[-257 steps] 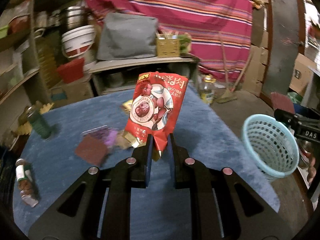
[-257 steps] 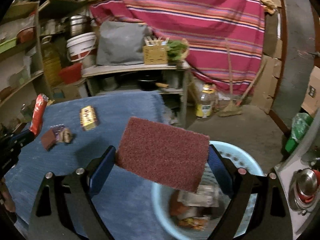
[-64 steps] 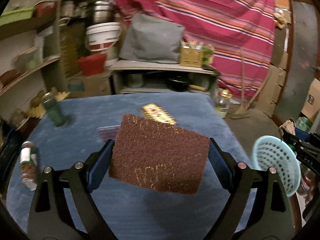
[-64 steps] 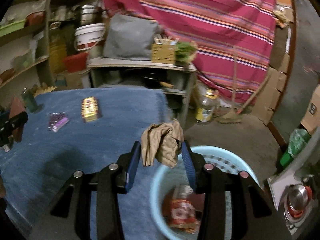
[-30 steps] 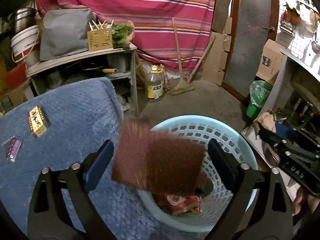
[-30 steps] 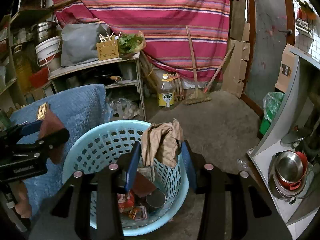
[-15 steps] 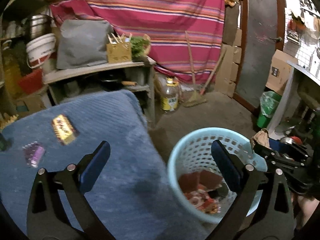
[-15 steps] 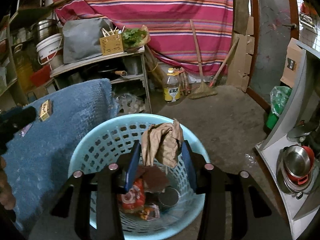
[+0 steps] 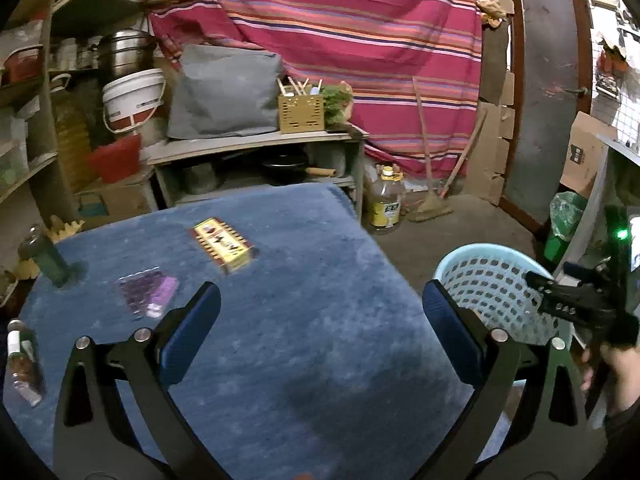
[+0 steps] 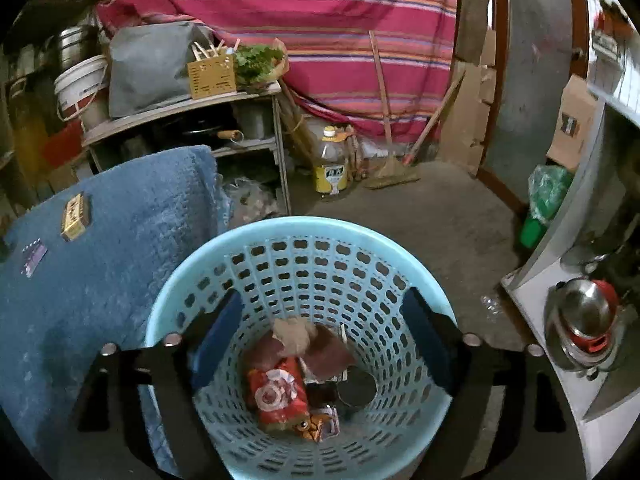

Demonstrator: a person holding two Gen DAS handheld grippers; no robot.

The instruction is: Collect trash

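Cluttered storeroom bg: striped pink cloth [image 9: 320,20] hung across rear wall, shelving at left, low shelf [image 9: 248,146] behind table w/ grey bag, yellow slotted box, greens.

L to R:
- Far left of blue fleece-covered table [image 9: 300,320]: green bottle [image 9: 48,258] stood upright, spice jar [image 9: 20,364] lain near the edge. Judged not trash, since both look like full containers.
- Purple wrapper [image 9: 148,292] lain flat, just beside and beyond left finger of left gripper [image 9: 320,312]. Yellow/red box [image 9: 222,244] further back, apart from wrapper. Both judged as trash left to collect.
- Left gripper held above table mid, jaws spread wide, nothing between pads. Likely positioned for next pick; wrapper judged the nearer target.
- Blue basket [image 10: 224,252] set on floor just beside table's right edge, prob. so drops need only a short swing off the table.
- Right gripper [image 10: 320,324] held over basket mouth, jaws spread wide, nothing gripped. Inside basket: crumpled brown paper [image 10: 294,334] on top, maroon pads, red snack bag [image 10: 276,394], round dark lid, small wrappers at bottom.
- Right of basket: bare concrete floor, oil bottle [image 10: 330,160] and broom by the cloth, green bag, white counter w/ steel pot.

Est. progress: most pieces binned, 2 left on table. Fleece is soft, so the flat wrapper may be hard to pinch.
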